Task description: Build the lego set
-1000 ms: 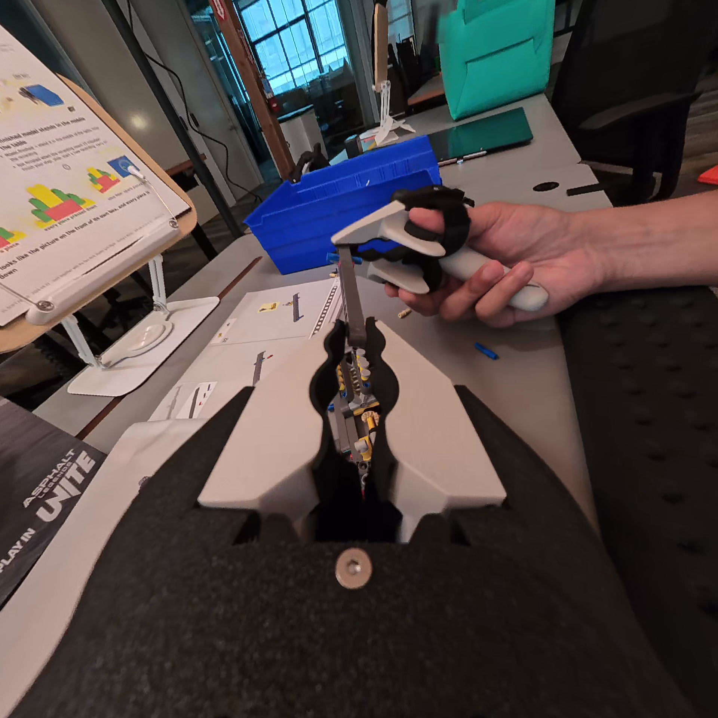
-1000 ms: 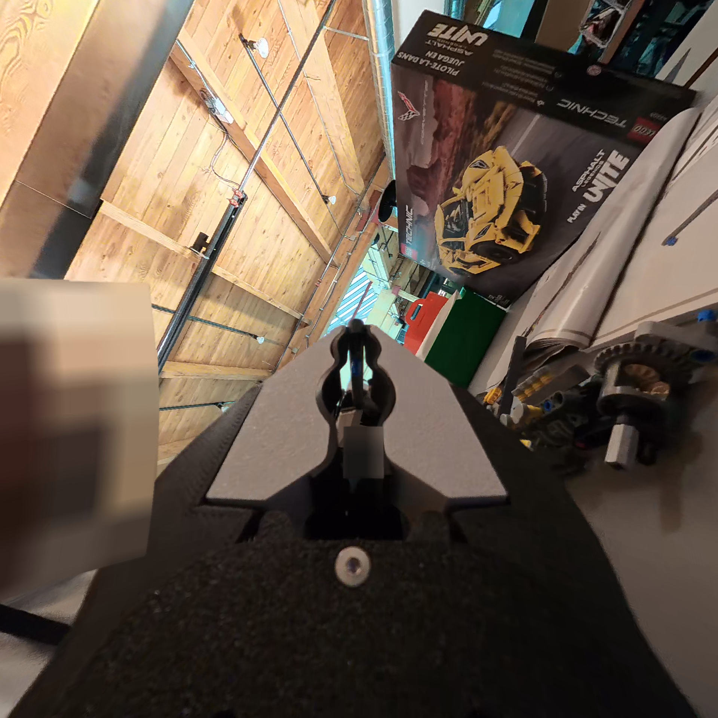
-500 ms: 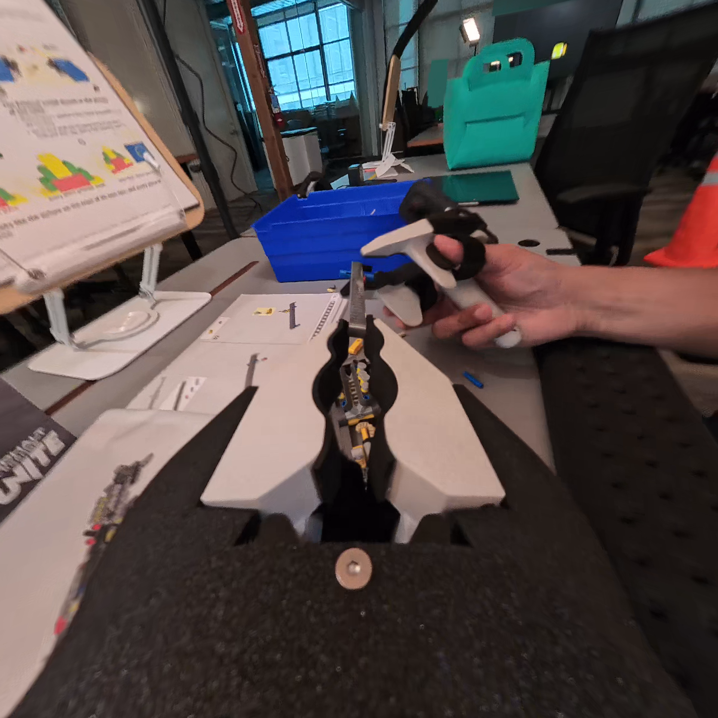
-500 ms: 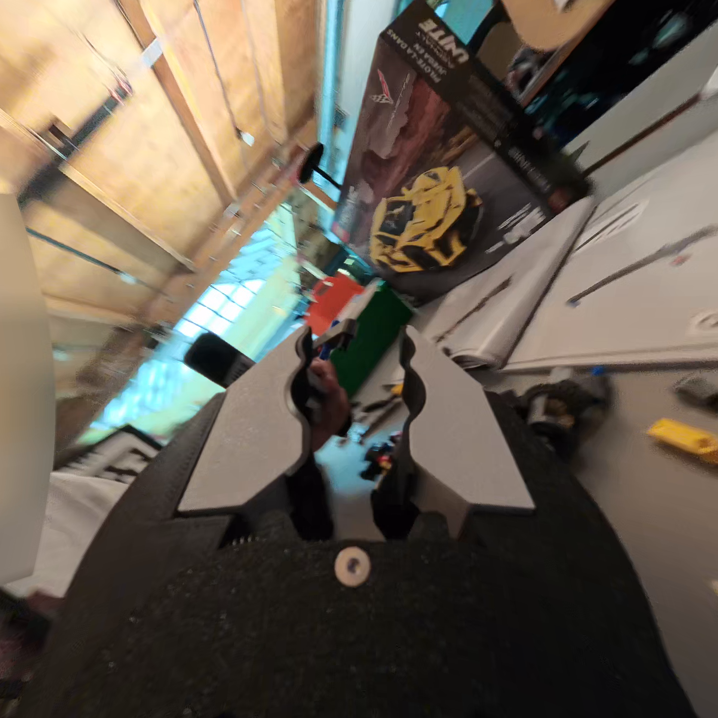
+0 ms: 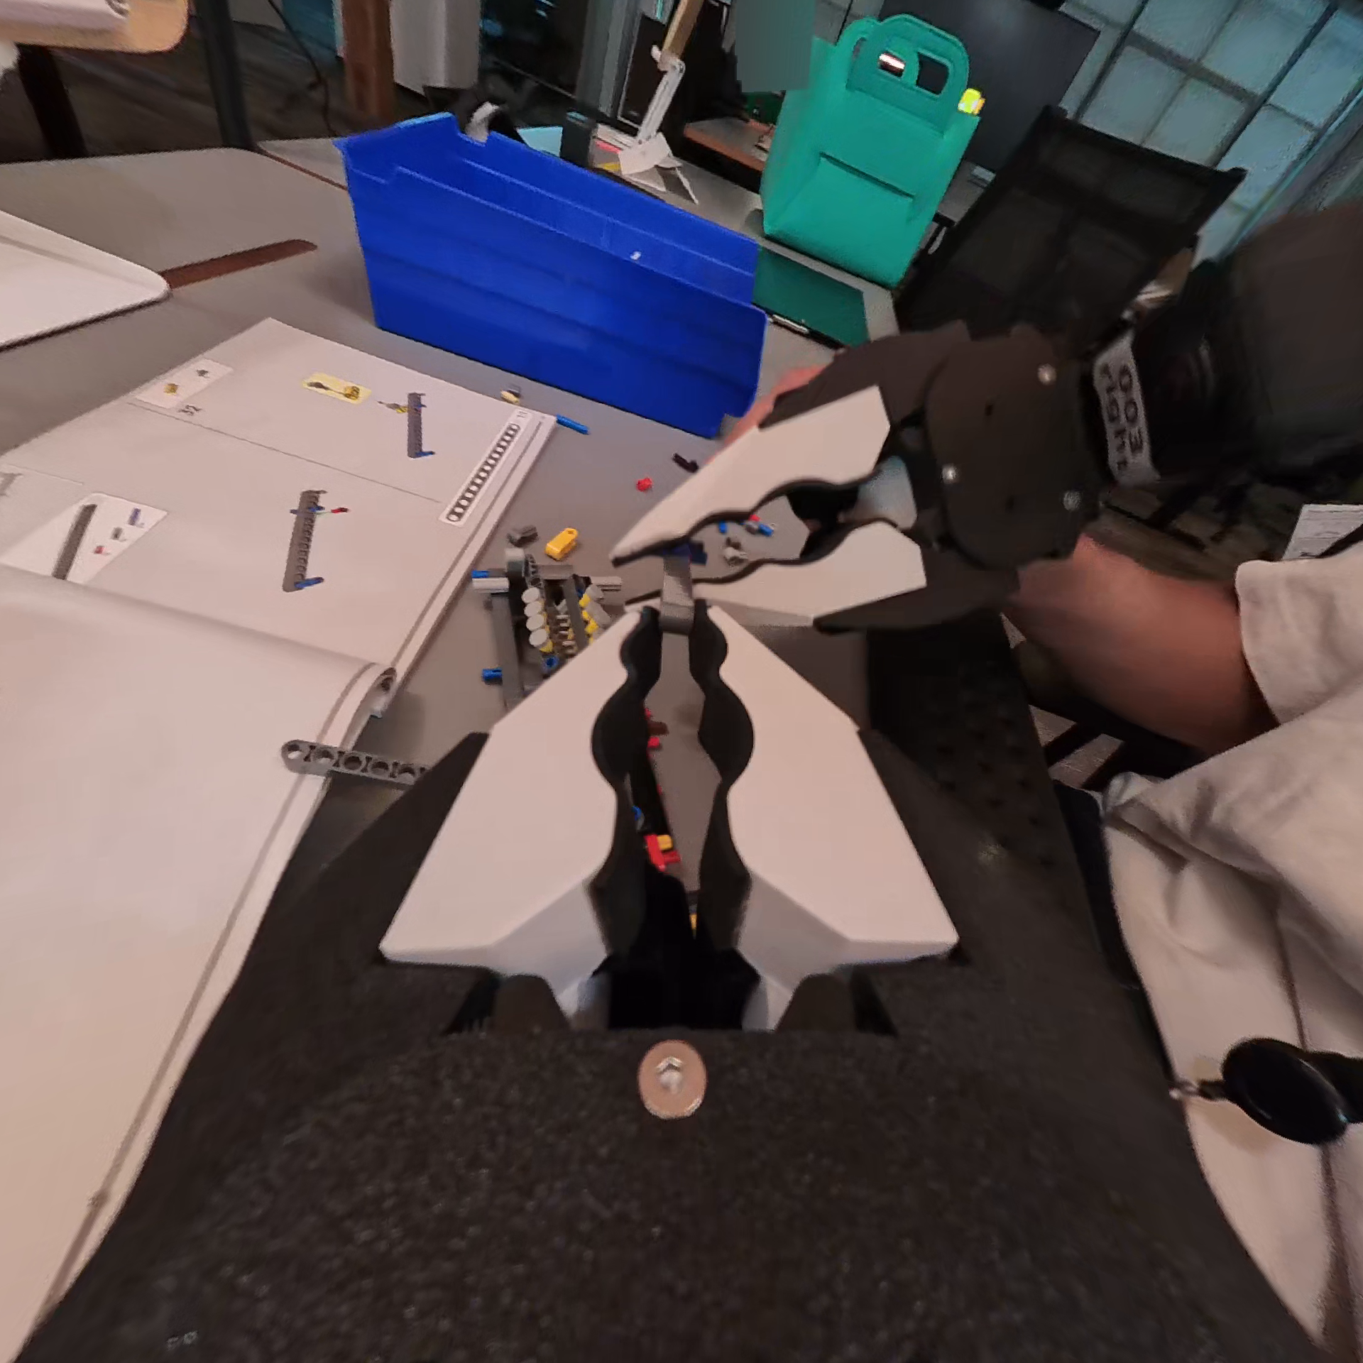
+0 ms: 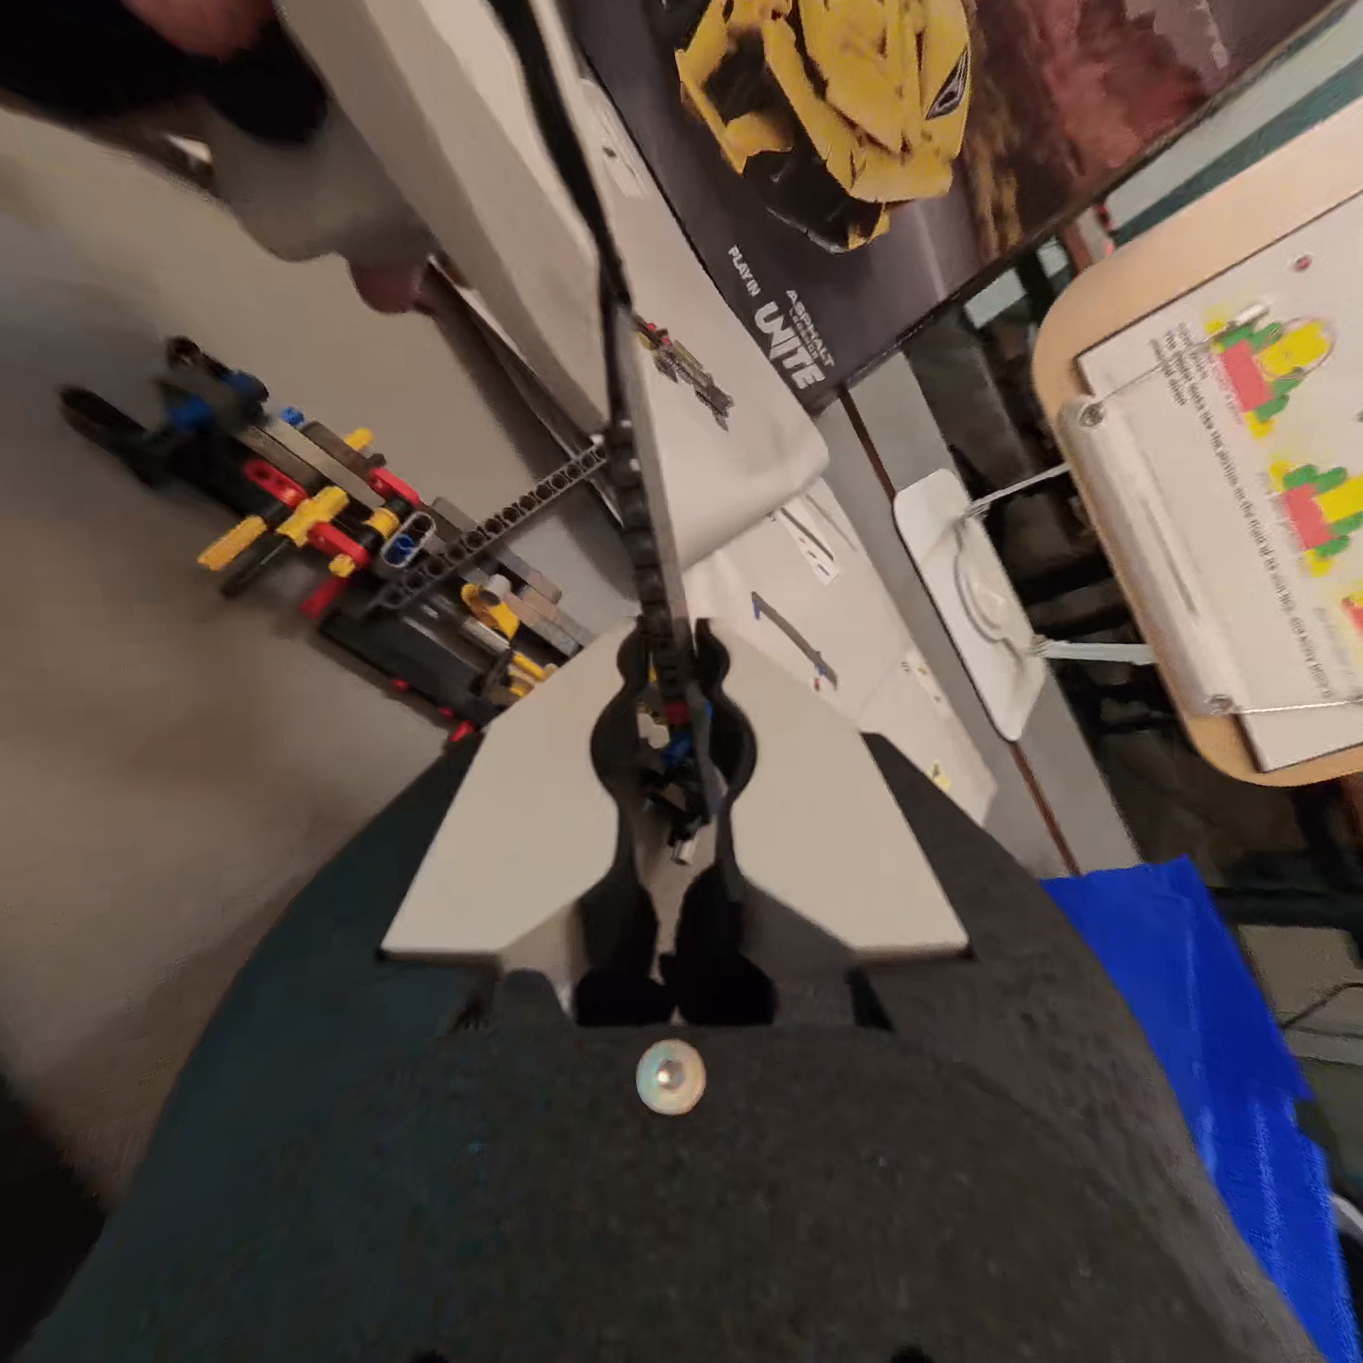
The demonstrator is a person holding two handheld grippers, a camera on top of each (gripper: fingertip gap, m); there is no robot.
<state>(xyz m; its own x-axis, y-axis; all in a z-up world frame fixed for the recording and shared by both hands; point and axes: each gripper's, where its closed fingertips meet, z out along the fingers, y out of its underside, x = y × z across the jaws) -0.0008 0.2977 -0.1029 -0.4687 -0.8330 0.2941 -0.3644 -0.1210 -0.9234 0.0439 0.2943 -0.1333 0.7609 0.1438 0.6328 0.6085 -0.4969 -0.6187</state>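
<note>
We see our left gripper [image 5: 675, 616] nearly closed on a grey beam [image 5: 677, 590] at its tips. Our right gripper [image 5: 656, 571] meets the same beam from the right, its fingers also pinched on it; in the right wrist view the beam [image 6: 649, 531] runs up from between them. A half-built lego model [image 5: 549, 616] lies on the grey counter [image 5: 88, 192] just beyond, beside the open instruction book [image 5: 243, 501], with small loose pieces around. The blue bin [image 5: 546, 273] stands farther back; we cannot see what is in it.
</note>
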